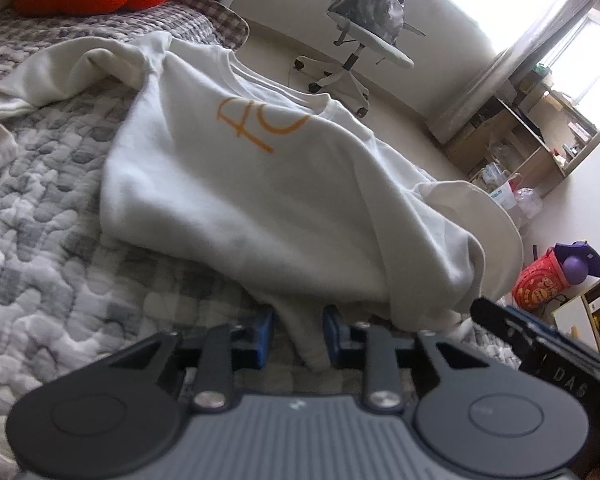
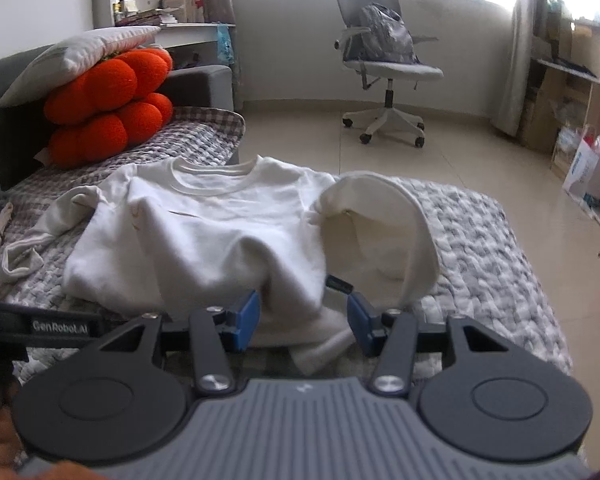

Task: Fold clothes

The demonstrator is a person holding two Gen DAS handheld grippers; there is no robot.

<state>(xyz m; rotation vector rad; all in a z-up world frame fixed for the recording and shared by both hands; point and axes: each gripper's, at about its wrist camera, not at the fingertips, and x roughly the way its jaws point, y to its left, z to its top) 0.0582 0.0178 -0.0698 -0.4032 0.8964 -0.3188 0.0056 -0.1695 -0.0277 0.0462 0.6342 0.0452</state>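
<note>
One white sweatshirt [image 2: 204,232] is lying ahead of the tongs on one quilted bed [image 2: 480,240]. Two tongs are showing: left tongs [image 1: 298,336] and right tongs [image 2: 304,316]. Beyond them, one office chair [image 2: 384,80] is standing, and two orange cushions [image 2: 108,108] are sitting stacked under one pillow [image 2: 80,52].

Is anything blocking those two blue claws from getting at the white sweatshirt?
Nothing visible does. The sweatshirt's near hem already lies between the fingers of the left gripper and of the right gripper.

soft matt cloth sweatshirt [image 2: 204,236] on quilted bedspread [image 2: 472,240].
</note>
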